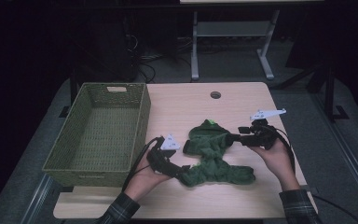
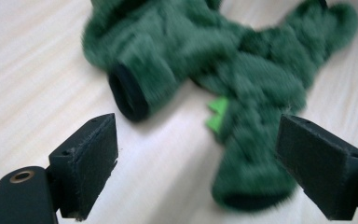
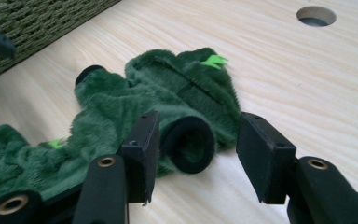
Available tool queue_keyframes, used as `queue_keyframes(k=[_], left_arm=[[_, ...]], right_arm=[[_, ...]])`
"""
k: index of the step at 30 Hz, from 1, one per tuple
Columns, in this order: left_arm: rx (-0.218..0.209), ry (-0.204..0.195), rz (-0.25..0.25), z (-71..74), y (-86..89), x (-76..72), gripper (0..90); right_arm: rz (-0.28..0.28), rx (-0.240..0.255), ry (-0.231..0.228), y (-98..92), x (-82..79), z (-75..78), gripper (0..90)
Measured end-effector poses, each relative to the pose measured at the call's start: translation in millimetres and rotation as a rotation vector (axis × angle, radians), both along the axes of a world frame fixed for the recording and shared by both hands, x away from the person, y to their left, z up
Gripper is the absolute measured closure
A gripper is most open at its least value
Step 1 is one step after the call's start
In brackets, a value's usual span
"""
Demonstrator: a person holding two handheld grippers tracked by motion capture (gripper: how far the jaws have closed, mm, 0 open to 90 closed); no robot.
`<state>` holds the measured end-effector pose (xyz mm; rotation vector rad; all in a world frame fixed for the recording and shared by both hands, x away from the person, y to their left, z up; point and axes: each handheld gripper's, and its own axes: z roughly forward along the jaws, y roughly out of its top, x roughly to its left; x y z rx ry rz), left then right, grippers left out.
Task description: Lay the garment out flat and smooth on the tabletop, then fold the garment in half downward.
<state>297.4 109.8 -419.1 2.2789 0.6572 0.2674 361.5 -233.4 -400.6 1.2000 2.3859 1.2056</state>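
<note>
The green garment (image 1: pixel 212 156) is thick plush fleece, fuzzy and matt, with smooth black cuffs (image 3: pixel 192 143). The table (image 1: pixel 242 100) is pale wood with a fine grain and a satin finish. The basket (image 1: pixel 135 133) is coarse woven olive fibre. Each gripper's pads (image 2: pixel 91 161) look matt black, felt-like at the edges.

Setting reads as a lab or recording room: dark surroundings, a light wooden desk (image 1: pixel 205 107) with a cable hole (image 1: pixel 215 95), grey carpet floor (image 1: pixel 303 121), loose cables (image 1: pixel 144 60) behind, and a metal-framed bench (image 1: pixel 233 32) at the back.
</note>
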Motion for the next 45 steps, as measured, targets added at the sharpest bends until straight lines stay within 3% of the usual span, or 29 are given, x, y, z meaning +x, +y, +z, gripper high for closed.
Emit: queue_keyframes(k=[2,5,11,14,20,26,27,31,35,36,45], left_arm=[[0.011,-0.009,0.007,-7.1,3.5,-8.7,12.7],[0.025,0.014,0.017,-21.0,10.4,-22.9,12.7],[0.051,0.043,0.009,-35.3,15.3,-34.3,12.7],[0.076,0.044,-0.009,-40.6,15.2,-40.0,12.7],[0.107,0.022,-0.028,-46.6,15.3,-47.9,12.7],[0.083,0.042,-0.036,-48.8,18.4,-50.7,12.7],[0.075,0.040,-0.035,-49.4,18.7,-51.2,12.7],[0.056,0.030,-0.048,-51.1,22.5,-51.5,12.7],[0.038,0.017,-0.058,-53.0,25.8,-51.7,12.7],[0.036,0.014,-0.059,-53.2,26.3,-51.9,12.7],[-0.015,-0.005,-0.050,-57.9,28.6,-53.0,12.5]], right_arm=[[0.005,-0.018,0.006,3.1,-3.5,-1.7,48.5],[0.013,-0.017,-0.006,5.2,-8.4,-1.4,48.3],[0.037,-0.008,-0.010,8.1,-17.3,-2.9,48.0],[0.062,-0.023,0.001,14.6,-24.8,-4.2,47.2],[0.111,-0.002,-0.020,27.0,-34.3,-4.9,49.5],[0.193,-0.010,-0.008,56.1,-51.9,-3.6,56.5],[0.231,-0.016,-0.009,65.7,-56.2,-4.8,58.7],[0.274,0.011,0.008,83.3,-64.8,-8.6,63.4],[0.329,-0.020,0.011,104.0,-72.9,-13.9,69.7],[0.353,-0.007,0.007,112.8,-76.0,-15.2,71.5],[0.423,-0.020,0.012,144.9,-87.5,-24.1,72.6]])
